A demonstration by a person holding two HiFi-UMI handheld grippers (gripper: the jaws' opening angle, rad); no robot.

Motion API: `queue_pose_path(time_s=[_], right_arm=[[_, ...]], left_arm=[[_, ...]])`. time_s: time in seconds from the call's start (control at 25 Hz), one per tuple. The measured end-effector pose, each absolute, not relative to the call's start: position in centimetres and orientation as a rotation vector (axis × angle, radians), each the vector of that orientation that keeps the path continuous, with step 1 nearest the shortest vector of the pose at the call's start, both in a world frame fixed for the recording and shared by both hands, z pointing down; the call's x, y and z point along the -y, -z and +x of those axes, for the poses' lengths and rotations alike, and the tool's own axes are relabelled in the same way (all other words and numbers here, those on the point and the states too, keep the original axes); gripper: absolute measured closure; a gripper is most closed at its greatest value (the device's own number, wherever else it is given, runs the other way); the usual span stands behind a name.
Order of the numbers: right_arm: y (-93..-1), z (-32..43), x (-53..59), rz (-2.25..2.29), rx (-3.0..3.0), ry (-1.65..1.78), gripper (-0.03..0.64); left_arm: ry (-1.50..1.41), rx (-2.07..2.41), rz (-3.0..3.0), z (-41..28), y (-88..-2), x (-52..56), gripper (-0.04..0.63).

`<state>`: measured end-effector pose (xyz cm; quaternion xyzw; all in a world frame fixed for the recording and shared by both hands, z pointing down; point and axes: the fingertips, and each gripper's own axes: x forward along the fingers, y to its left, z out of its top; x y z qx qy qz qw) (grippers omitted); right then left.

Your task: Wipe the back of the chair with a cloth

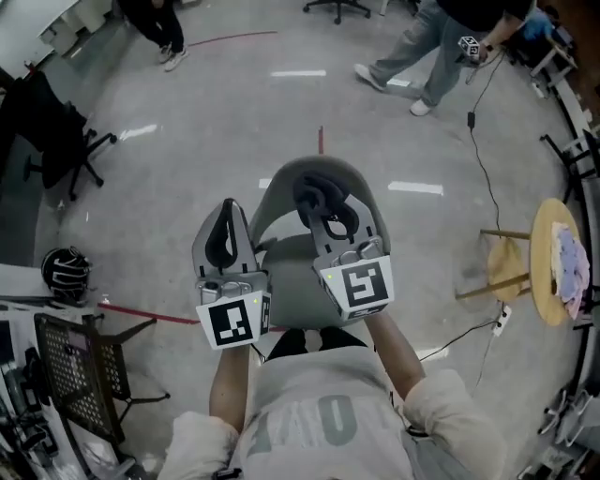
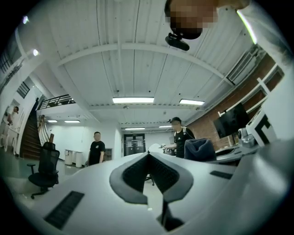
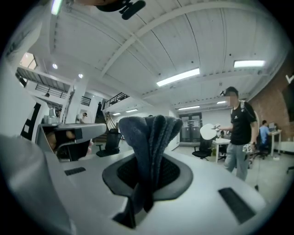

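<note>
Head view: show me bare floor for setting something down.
Bare floor lies between the black office chair and the grey chair, and beyond the grey chair. Crowded: right, by the stool and cable; lower left, by the rack.

The left gripper point(image 2: 148, 156) is seen with its jaws closed tip to tip, nothing caught between them. A dark cloth point(image 2: 200, 149) is spotted off to the right, two people point(image 2: 97, 148) are stood further back, and a black office chair point(image 2: 46, 165) is parked far left.

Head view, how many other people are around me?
2: a person in dark trousers at the top left, a person in light jeans at the top right. Others may be out of frame.
</note>
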<state>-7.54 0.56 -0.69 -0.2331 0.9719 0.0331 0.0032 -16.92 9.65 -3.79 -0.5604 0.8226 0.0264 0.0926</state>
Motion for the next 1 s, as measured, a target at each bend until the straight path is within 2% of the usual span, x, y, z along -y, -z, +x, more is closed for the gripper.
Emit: queue_pose_path(time_s=[0.16, 0.36, 0.72, 1.0], right_arm=[[-3.7, -4.2, 4.0, -0.900, -3.038, -0.092, 0.563], [-9.9, -4.4, 5.5, -0.892, -3.063, -0.002, 0.563], [-21.6, -10.2, 6.6, -0.906, -3.037, 0.195, 0.563], [-24.8, -11.9, 7.2, -0.902, -3.055, 0.195, 0.563]], left_arm=[[-0.097, -2.351, -1.802, -14.5, 1.0, -3.8, 0.580], [-0.109, -2.343, -1.814, -14.4, -4.3, -0.2, 0.580], [-0.097, -2.450, -1.877, -17.7, -18.9, 1.1, 0.580], [-0.060, -2.459, -1.898, -17.9, -23.4, 1.5, 0.580]])
